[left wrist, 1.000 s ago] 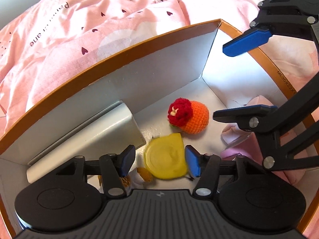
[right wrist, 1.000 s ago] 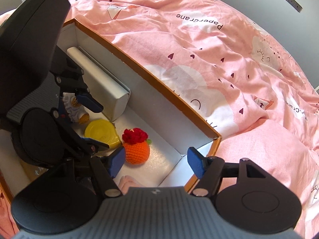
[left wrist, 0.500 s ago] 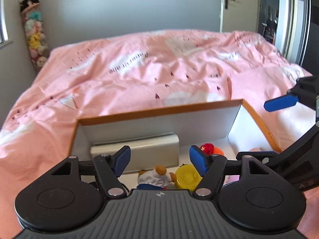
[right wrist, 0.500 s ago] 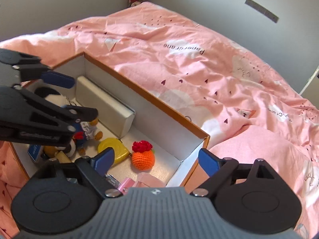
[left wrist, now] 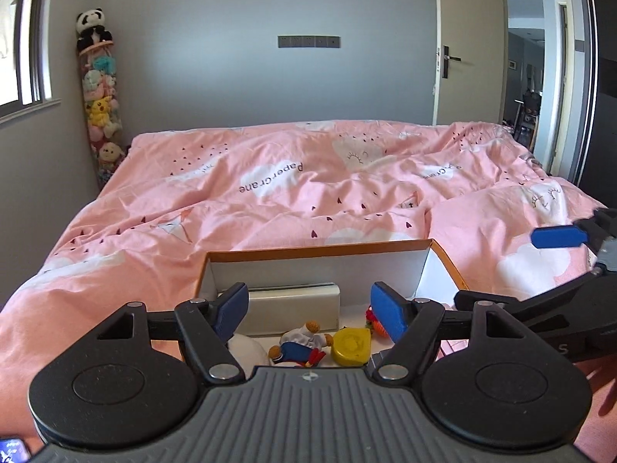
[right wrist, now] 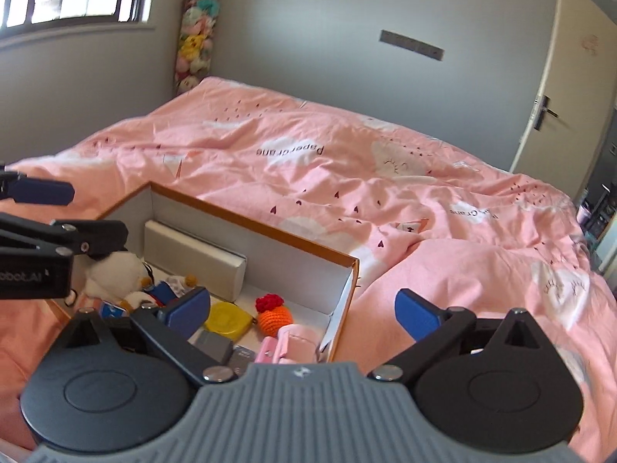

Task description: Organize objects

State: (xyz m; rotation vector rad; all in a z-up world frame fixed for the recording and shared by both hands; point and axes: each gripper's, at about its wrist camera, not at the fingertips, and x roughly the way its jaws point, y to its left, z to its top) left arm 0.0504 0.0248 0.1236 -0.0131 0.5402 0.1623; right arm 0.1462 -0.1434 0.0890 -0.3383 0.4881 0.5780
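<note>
An orange-rimmed cardboard box (left wrist: pixel 320 249) (right wrist: pixel 254 227) lies on the pink bed. Inside are a long white box (right wrist: pixel 193 254), a yellow tape measure (right wrist: pixel 227 318) (left wrist: pixel 351 345), an orange crocheted fruit with a red top (right wrist: pixel 273 314), a small doll in blue and white (left wrist: pixel 304 343), a white plush duck (right wrist: pixel 115 270) and a pink item (right wrist: pixel 289 343). My left gripper (left wrist: pixel 310 310) is open and empty above the box's near side. My right gripper (right wrist: pixel 304 310) is open and empty over the box's right end.
The pink duvet (left wrist: pixel 308 185) covers the whole bed around the box. A column of plush toys (left wrist: pixel 100 104) stands in the far left corner. A door (left wrist: pixel 462 58) is at the far right wall.
Both grippers have lifted up and back out of the box and tilted level, so the room now shows. The left gripper left the yellow tape measure in the box.
</note>
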